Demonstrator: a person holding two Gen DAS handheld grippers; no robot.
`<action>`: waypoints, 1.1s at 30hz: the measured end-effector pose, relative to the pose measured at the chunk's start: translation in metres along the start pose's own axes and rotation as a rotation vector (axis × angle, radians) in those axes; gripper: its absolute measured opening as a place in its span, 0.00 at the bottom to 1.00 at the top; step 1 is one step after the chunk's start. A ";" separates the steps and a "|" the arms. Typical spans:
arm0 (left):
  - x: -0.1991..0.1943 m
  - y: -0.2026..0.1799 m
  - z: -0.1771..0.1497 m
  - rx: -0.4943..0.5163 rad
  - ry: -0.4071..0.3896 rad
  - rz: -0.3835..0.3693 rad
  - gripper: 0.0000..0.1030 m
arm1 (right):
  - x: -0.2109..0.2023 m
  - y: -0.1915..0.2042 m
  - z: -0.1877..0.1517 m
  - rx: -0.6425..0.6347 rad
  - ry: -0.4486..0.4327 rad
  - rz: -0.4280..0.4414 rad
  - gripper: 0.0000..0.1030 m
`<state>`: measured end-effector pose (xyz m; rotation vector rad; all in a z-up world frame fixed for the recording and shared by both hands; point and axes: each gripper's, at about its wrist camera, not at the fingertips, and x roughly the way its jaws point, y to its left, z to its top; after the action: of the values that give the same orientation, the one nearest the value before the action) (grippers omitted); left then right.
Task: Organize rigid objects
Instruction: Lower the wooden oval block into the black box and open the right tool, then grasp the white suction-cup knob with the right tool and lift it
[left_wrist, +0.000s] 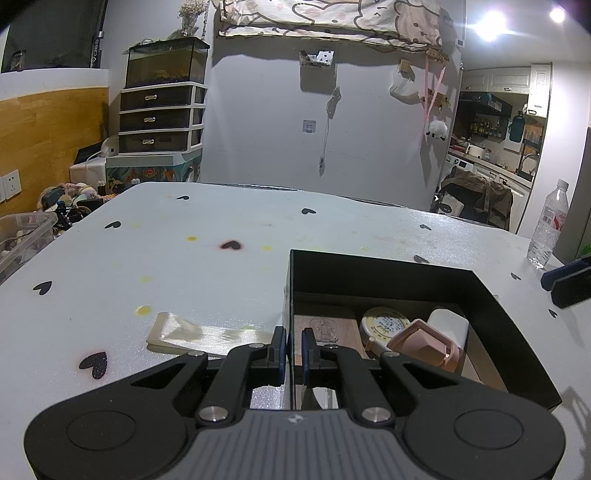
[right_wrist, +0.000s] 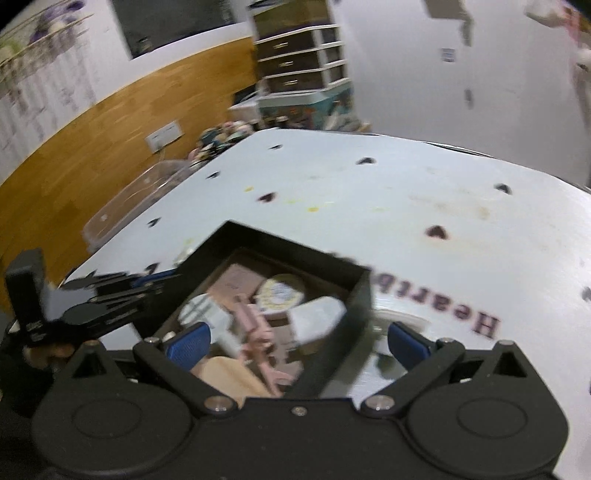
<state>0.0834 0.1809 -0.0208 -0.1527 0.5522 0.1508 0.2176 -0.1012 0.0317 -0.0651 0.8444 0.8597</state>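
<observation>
One black box (left_wrist: 388, 273) sits on the white table (left_wrist: 184, 258), open at the top, with thin dark walls and a brownish floor. Inside it I count at least four things: one round yellow-rimmed tin (left_wrist: 384, 325), one white rounded block (left_wrist: 448, 325) just beside the tin, one pink angular piece (left_wrist: 424, 343) in front of both, and one flat wooden tile (left_wrist: 325, 330) against the box's left wall. The blurred right wrist view hints at more, but I cannot tell them apart.

The left gripper (left_wrist: 294, 345) has its two blue-padded fingers pinched on the box's left wall, one pad outside, one inside. The right gripper (right_wrist: 295, 341) hangs over the box's near corner, fingers spread wide with nothing pressed between them.

Outside the box, one clear plastic strip (left_wrist: 207, 334) lies flat to its left, and one water bottle (left_wrist: 548, 225) stands beyond its right side.
</observation>
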 end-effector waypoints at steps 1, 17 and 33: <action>0.000 0.001 0.000 0.000 0.000 0.000 0.08 | 0.000 -0.006 -0.002 0.018 -0.006 -0.019 1.00; 0.000 0.000 0.000 0.000 0.000 0.000 0.08 | 0.032 -0.058 -0.042 0.025 -0.111 -0.200 1.00; -0.001 0.008 0.003 -0.006 0.000 -0.019 0.08 | 0.067 -0.062 -0.040 0.099 -0.096 -0.088 0.43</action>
<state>0.0821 0.1888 -0.0187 -0.1639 0.5500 0.1345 0.2587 -0.1147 -0.0581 0.0258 0.7868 0.7322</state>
